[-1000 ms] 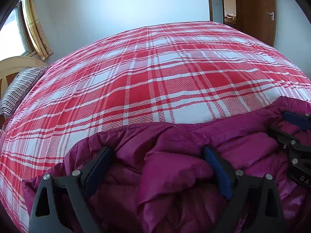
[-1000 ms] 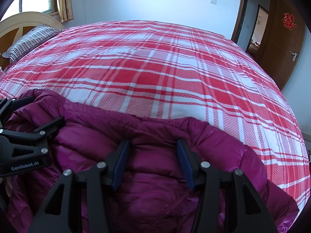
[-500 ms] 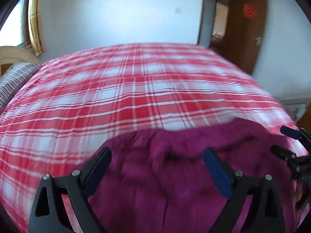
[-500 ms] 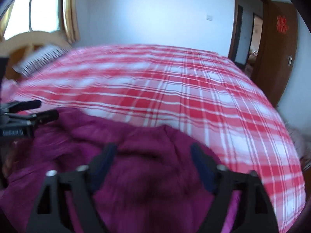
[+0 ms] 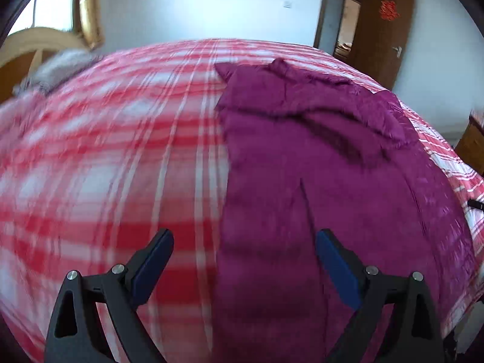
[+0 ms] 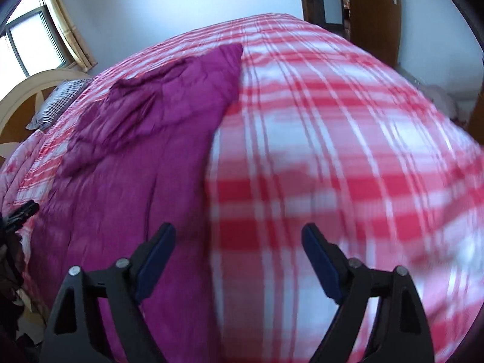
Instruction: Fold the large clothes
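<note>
A large magenta padded jacket (image 5: pixel 317 157) lies stretched out lengthwise on the red-and-white plaid bed cover (image 5: pixel 121 151), with a sleeve folded across its far part. My left gripper (image 5: pixel 243 236) hovers open above the jacket's near left edge, holding nothing. In the right wrist view the jacket (image 6: pixel 136 157) fills the left side. My right gripper (image 6: pixel 239 230) hangs above its right edge and the plaid cover (image 6: pixel 332 151); its wide jaws are closing a little with nothing between them. The left gripper's tip (image 6: pixel 24 211) shows at the left edge.
A striped pillow (image 6: pixel 57 106) and a curved wooden headboard (image 6: pixel 27 90) stand at the bed's left end below a window (image 6: pixel 30 36). A brown door (image 5: pixel 381 30) stands open behind the bed. A wooden cabinet (image 5: pixel 472 145) is at the right.
Both grippers have drawn back fast from the bunched jacket, which now lies spread long on the bed. The right jaws have widened off the fabric. The views are motion-blurred.
</note>
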Demonstrator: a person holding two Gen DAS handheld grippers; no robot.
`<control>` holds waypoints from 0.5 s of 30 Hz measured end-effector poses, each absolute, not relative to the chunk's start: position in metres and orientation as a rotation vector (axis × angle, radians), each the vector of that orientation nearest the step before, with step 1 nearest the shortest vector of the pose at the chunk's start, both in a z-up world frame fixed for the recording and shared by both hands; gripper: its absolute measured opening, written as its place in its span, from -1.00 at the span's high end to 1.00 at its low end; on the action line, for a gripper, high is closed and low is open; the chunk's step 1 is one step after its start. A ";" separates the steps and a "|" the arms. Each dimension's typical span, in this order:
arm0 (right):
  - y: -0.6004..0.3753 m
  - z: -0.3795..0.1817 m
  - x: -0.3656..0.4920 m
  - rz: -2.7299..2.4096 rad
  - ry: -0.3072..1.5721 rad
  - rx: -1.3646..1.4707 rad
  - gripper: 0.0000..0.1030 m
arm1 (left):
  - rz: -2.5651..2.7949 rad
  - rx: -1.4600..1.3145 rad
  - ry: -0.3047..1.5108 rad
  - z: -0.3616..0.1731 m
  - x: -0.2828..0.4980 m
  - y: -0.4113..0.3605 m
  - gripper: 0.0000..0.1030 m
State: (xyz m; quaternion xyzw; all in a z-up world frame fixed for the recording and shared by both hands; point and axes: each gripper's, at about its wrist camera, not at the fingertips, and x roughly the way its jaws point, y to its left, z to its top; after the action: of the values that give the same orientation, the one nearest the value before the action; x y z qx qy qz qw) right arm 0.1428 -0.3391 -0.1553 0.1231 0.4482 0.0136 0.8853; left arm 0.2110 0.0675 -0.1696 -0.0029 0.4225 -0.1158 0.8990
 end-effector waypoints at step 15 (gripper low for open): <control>-0.292 -0.187 0.062 0.088 0.908 0.258 0.79 | -0.353 0.006 0.834 -0.180 0.137 0.060 0.83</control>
State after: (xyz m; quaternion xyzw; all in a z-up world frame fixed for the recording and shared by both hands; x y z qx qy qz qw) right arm 0.0621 -0.2921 -0.1869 0.1244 0.4373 0.0422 0.8897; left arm 0.1369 0.0604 -0.1802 0.0030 0.4030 -0.1706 0.8992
